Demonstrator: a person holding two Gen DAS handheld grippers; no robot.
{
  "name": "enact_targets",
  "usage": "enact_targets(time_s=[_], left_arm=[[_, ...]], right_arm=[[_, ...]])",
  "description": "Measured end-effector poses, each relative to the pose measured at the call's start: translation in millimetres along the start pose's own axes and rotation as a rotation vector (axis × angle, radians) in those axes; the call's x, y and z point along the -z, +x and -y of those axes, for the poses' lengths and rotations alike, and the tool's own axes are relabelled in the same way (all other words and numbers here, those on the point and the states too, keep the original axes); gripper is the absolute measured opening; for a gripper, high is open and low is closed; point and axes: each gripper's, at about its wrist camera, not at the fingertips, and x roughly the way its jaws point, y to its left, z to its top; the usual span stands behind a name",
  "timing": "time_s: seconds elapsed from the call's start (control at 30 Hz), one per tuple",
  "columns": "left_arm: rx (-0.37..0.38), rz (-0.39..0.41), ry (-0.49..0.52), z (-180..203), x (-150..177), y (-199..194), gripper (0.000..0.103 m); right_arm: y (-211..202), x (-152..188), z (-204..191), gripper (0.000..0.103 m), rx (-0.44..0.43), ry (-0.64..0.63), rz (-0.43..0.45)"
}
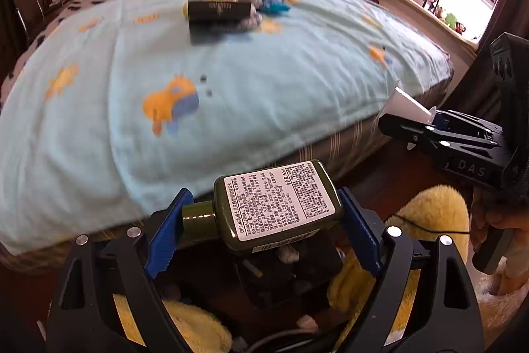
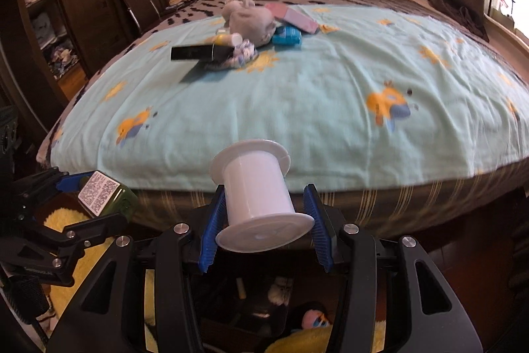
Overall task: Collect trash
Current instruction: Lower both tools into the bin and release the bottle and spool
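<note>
Below both grippers sits a yellow fuzzy bin (image 1: pixel 439 207) with dark contents, so the step looks like dropping: the left gripper (image 1: pixel 264 217), its jaws pinching a green bottle (image 1: pixel 274 207) end to end, and the right gripper (image 2: pixel 264 220), whose jaws appear to clamp a white spool (image 2: pixel 258 197), should each centre over the opening before letting go. The right view alone shows more trash well apart on the blue blanket (image 2: pixel 297 108): a black tube (image 2: pixel 195 52) beside a grey plush toy (image 2: pixel 251 22).
</note>
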Motion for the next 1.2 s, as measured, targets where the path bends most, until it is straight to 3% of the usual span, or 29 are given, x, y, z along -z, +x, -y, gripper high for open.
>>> enact_targets(time_s=[0.43, 0.67, 0.93, 1.07, 1.2], left_arm=[[0.021, -0.197, -0.025, 3.6, 62.1, 58.0, 0.083], [0.044, -0.266, -0.039, 0.9, 74.0, 81.3, 0.083], [0.056, -0.307, -0.041, 0.7, 75.4, 97.4, 0.083], [0.057, -0.323, -0.043, -1.2, 73.6, 103.9, 0.083], [0.053, -0.322, -0.052, -5.7, 73.6, 105.6, 0.087]], right_arm=[[44.2, 69.4, -3.8, 0.048, -0.025, 0.062, -0.180], [69.2, 88.7, -5.2, 0.048, -0.014, 0.075, -0.255], [85.5, 93.8, -13.3, 0.049, -0.023, 0.085, -0.277], [93.1, 83.5, -16.1, 0.063, -0.017, 0.092, -0.273], [93.1, 73.4, -11.4, 0.063, -0.009, 0.104, -0.270]])
